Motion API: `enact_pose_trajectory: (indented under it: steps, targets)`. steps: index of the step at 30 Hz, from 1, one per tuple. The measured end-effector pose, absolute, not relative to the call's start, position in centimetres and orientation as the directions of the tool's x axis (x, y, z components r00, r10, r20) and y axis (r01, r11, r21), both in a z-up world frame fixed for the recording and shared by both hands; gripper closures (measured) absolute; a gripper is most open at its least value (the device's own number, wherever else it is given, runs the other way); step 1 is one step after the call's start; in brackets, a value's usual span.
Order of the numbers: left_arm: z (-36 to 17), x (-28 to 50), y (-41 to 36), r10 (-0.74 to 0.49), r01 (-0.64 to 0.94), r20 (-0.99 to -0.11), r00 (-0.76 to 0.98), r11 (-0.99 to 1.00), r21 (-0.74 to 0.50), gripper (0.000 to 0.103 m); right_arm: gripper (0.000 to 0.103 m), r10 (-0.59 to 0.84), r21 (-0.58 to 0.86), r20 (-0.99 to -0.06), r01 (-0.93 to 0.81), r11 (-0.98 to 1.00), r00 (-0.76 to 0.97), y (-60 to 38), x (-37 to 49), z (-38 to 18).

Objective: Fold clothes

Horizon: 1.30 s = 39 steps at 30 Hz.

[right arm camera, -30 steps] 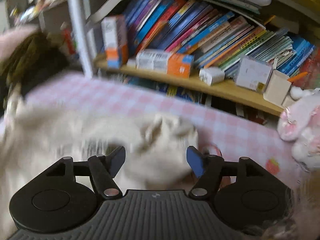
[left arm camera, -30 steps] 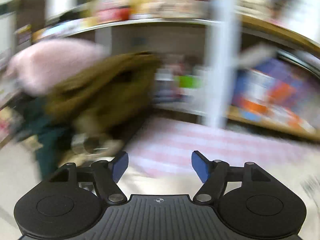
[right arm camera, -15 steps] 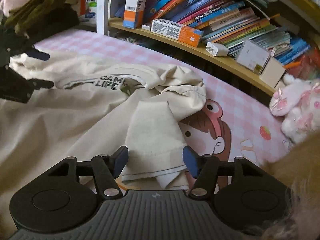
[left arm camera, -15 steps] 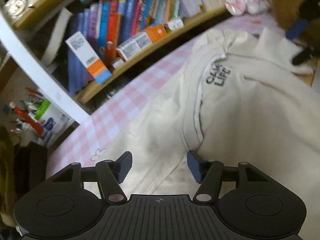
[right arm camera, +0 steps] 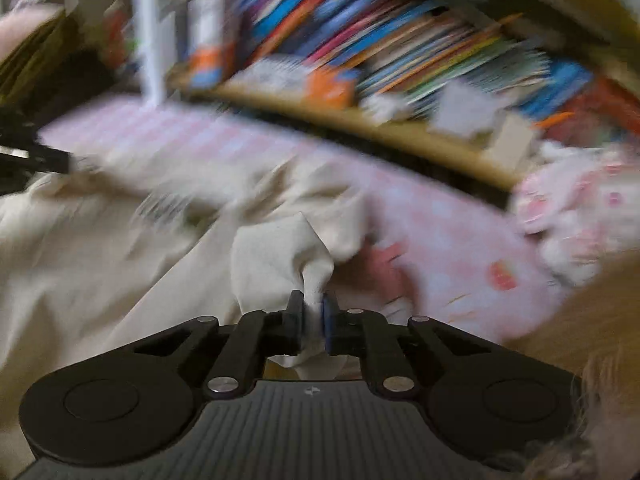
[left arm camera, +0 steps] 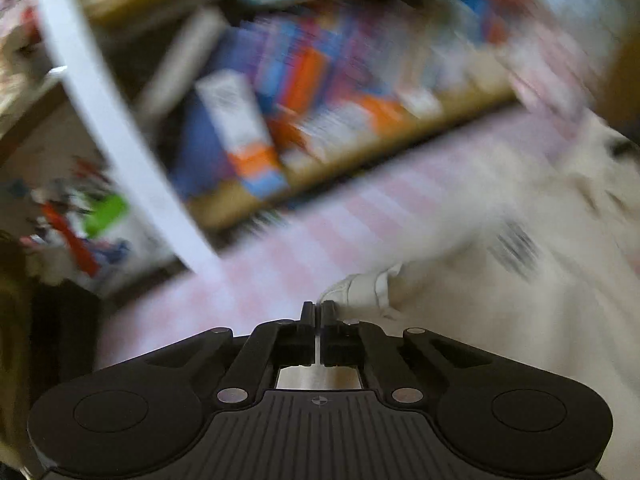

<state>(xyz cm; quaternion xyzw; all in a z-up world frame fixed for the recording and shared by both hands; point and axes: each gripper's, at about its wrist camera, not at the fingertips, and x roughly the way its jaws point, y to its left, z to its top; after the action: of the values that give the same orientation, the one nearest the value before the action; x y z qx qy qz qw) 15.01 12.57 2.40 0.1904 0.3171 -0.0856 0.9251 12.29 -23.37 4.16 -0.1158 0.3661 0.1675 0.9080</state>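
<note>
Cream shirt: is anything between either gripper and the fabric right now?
Nothing visible. The left gripper is shut on an edge of the cream shirt, and the right gripper is shut on a bunched fold of it.

Motion blur leaves no print legible anywhere.

Pink-and-white checked sheet (right arm camera: 224,136) covers surface, cartoon print at right. Behind it, wooden shelf (right arm camera: 400,128) packed with slanted coloured books (right arm camera: 400,40) and small boxes. White upright post (left arm camera: 120,136) divides shelving. Pink plush toy (right arm camera: 576,208) at right edge. Both views motion-blurred; soft daylight.
</note>
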Motion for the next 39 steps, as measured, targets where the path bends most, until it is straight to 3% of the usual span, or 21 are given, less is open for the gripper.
enact_pose_trajectory:
  steps: [3,6,10,13,16,18,20,24,26,32,37,39]
  targets:
    - [4.4,20.5,15.2,0.021,0.185,-0.593,0.805,0.940,0.285,0.103,0.095,0.089,-0.123,-0.665,-0.226,0.966,0.742,-26.6,14.9,5.6]
    - [4.3,26.0,17.1,0.078,0.117,-0.621,0.780,0.957,0.267,0.103,0.096,-0.022,-0.157,-0.676,-0.115,0.981,0.737,-29.0,17.7,5.5]
    - [2.2,30.3,18.1,0.174,0.015,-0.642,0.747,0.960,0.279,0.103,0.098,-0.131,-0.261,-0.709,-0.084,0.962,0.693,-30.0,20.6,3.6]
    - [0.6,32.0,18.6,0.260,-0.063,-0.665,0.701,0.950,0.305,0.094,0.098,-0.166,-0.325,-0.737,-0.128,0.937,0.655,-29.6,21.9,1.9]
    - [0.6,30.7,18.9,0.218,-0.014,-0.668,0.712,0.955,0.297,0.094,0.096,-0.144,-0.331,-0.771,-0.196,0.923,0.620,-29.1,22.1,1.6]
    - [0.9,28.9,19.4,0.119,0.079,-0.678,0.725,0.964,0.253,0.088,0.069,-0.077,-0.301,-0.744,-0.230,0.925,0.663,-28.6,21.4,3.0]
    - [1.1,27.2,19.9,0.035,0.167,-0.694,0.719,0.961,0.221,0.078,0.066,0.026,-0.254,-0.721,-0.298,0.920,0.693,-27.6,21.0,4.4]
    - [0.2,25.9,21.5,0.035,0.195,-0.732,0.681,0.954,0.227,0.062,0.060,0.168,-0.249,-0.724,-0.480,0.841,0.669,-23.6,23.6,4.3]
    - [-0.1,25.6,21.9,0.030,0.195,-0.743,0.668,0.957,0.215,0.050,0.060,0.176,-0.257,-0.751,-0.527,0.810,0.637,-21.4,25.6,2.8]
    - [-1.9,25.9,22.9,0.002,0.245,-0.776,0.631,0.948,0.202,0.046,0.061,0.156,-0.212,-0.804,-0.523,0.825,0.573,-19.3,30.2,-0.8]
    - [-2.0,24.8,24.1,-0.081,0.298,-0.802,0.592,0.947,0.124,0.047,0.067,0.184,-0.098,-0.824,-0.455,0.885,0.536,-20.8,31.1,-1.6]
    - [-2.0,24.6,24.9,-0.126,0.284,-0.805,0.580,0.957,0.056,0.062,0.080,0.218,-0.029,-0.832,-0.434,0.901,0.510,-21.5,31.1,-1.6]
